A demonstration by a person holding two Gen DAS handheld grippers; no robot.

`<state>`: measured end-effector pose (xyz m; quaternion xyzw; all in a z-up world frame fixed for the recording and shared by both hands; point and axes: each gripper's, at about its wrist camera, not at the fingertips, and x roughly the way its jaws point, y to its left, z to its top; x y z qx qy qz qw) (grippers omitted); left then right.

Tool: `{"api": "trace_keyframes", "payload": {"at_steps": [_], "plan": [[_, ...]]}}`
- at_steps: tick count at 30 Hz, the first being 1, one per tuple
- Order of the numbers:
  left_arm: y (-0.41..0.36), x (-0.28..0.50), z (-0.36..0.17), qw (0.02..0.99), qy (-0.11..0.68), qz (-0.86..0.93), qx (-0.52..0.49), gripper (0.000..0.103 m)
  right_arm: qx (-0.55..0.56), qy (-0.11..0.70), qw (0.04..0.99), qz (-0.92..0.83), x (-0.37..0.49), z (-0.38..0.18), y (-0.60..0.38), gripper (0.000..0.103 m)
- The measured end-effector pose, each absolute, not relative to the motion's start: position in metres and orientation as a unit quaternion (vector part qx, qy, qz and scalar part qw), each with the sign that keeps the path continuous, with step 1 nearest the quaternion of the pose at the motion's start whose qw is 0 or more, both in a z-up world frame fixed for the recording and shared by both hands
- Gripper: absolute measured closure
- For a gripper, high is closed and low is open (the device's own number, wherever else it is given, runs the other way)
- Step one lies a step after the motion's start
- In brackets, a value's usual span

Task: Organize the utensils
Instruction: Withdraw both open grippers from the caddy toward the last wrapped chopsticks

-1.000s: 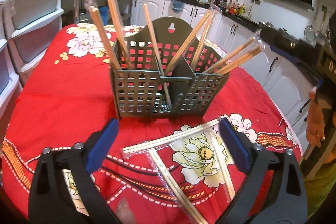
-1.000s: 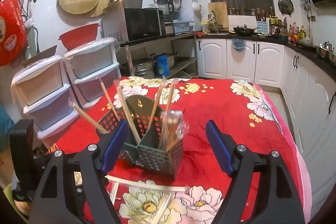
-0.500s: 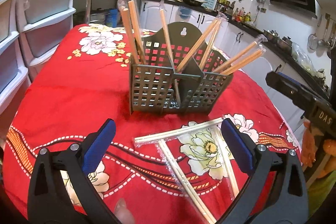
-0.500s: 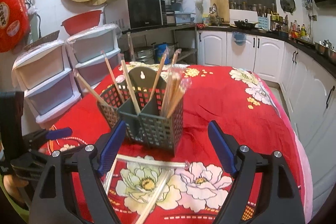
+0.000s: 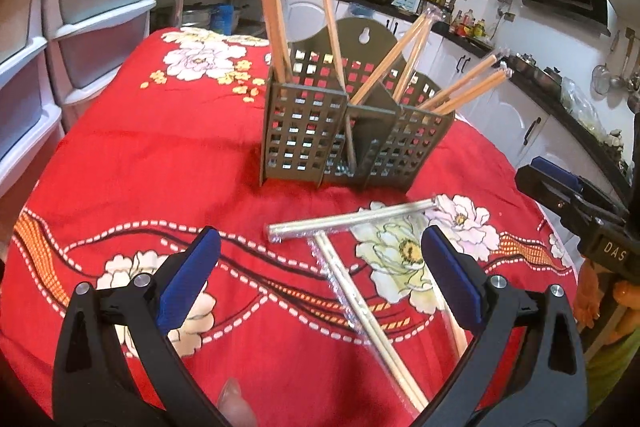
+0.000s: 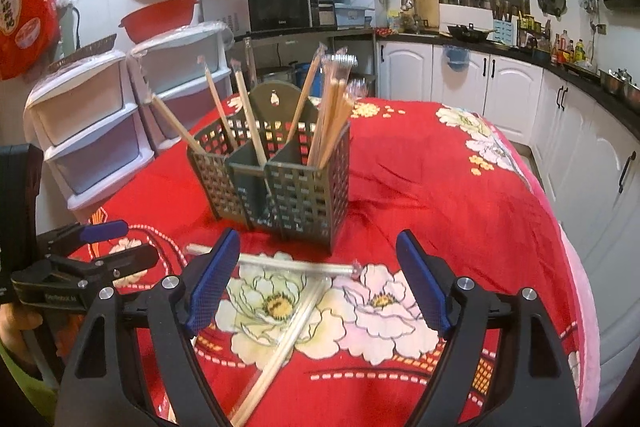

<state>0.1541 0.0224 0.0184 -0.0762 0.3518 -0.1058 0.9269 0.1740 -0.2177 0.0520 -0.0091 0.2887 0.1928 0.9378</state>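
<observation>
A grey slotted utensil caddy [image 5: 352, 131] is seen at 12 o'clock on the worktop [image 5: 140, 155], which is draped in a red floral cloth. Wrapped wooden chopsticks [image 5: 276, 23] are stood upright and leaning in its compartments. Three more wrapped chopstick pairs are laid flat on the cloth just in front of the caddy: one crosswise [image 5: 352, 221], one running from its middle toward 6 o'clock [image 5: 360, 323], a third partly hidden behind the blue pad at 4 o'clock. The left hand-held gripper [image 5: 320, 279] is held above them with jaws spread wide, nothing gripped. The right hand-held gripper [image 6: 318, 283] is likewise held wide and empty, the crosswise pair [image 6: 280, 263] lying beyond its pads; it is also seen at 3 o'clock in the left view.
</observation>
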Motion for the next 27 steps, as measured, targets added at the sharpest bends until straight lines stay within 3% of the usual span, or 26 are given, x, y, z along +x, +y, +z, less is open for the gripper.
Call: {"api": "trace_keyframes", "payload": {"at_steps": [27], "plan": [[0.023, 0.147, -0.024, 0.904, 0.405, -0.107, -0.079, 0.011, -0.028, 0.354, 0.914, 0.198, 0.161, -0.002, -0.216, 0.025]]}}
